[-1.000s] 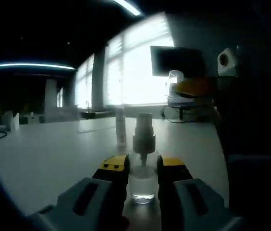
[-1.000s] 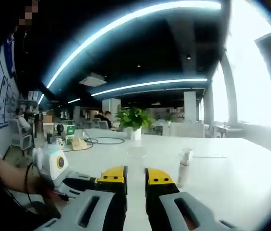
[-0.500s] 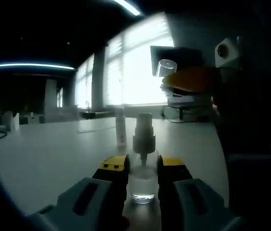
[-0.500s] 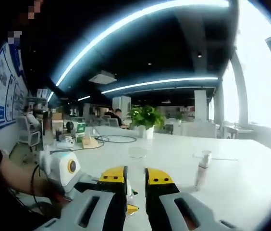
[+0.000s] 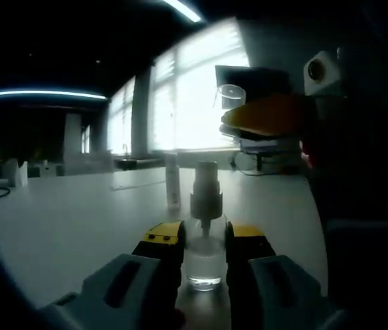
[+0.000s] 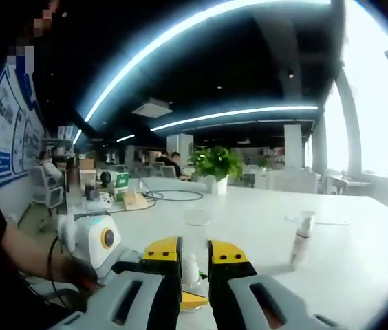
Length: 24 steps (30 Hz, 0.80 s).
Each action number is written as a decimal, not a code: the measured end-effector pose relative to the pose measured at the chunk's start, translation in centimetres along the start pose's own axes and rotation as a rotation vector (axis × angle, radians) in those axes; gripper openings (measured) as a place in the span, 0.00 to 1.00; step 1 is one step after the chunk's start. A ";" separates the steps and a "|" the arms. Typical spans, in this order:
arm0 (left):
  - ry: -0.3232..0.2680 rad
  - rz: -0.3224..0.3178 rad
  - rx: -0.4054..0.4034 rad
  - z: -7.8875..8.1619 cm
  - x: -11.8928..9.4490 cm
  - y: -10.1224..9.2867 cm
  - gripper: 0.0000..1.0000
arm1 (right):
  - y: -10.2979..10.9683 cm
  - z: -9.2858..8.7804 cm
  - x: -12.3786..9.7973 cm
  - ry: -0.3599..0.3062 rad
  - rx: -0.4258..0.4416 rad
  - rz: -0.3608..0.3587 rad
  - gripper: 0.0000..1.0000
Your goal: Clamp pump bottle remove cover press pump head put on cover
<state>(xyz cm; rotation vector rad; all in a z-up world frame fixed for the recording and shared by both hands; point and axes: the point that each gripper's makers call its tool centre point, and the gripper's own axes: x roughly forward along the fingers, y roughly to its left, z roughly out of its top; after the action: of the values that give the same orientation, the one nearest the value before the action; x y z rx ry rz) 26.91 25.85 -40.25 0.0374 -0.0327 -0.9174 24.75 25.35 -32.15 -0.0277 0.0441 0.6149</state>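
The pump bottle stands upright on the pale, smooth table, a clear round body with a ribbed collar and bare pump head, pinched at its belly between the left gripper's yellow-tipped jaws. Up at the right of the left gripper view, the right gripper hangs above the pump, jaws nipped on the cover, a small see-through cap. In the right gripper view that cover sits squeezed between the jaws, the bottle just beyond. A second slim spray bottle stands well apart.

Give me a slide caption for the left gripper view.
Left gripper clamps the uncapped pump bottle; right gripper brings the clear cover.
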 end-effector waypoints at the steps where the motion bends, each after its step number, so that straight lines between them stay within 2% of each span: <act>1: 0.000 0.000 0.000 0.0 0.0 0.0 0.15 | 0.1 0.0 0.1 0.001 -0.001 0.002 0.09; 6: 0.000 -0.001 0.001 0.0 0.0 0.0 0.15 | 0.4 -0.7 0.4 0.022 -0.007 0.017 0.09; 14: 0.000 -0.003 0.001 0.0 0.0 0.0 0.15 | 0.7 -0.6 0.6 0.020 0.015 0.027 0.09; 24: 0.000 -0.004 0.001 0.0 0.0 0.0 0.15 | 0.9 -1.4 0.3 0.064 -0.018 0.044 0.09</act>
<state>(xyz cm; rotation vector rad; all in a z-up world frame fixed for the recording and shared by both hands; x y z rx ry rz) 26.89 25.82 -40.27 0.0386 -0.0330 -0.9218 24.42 26.18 -33.59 -0.0639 0.1016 0.6581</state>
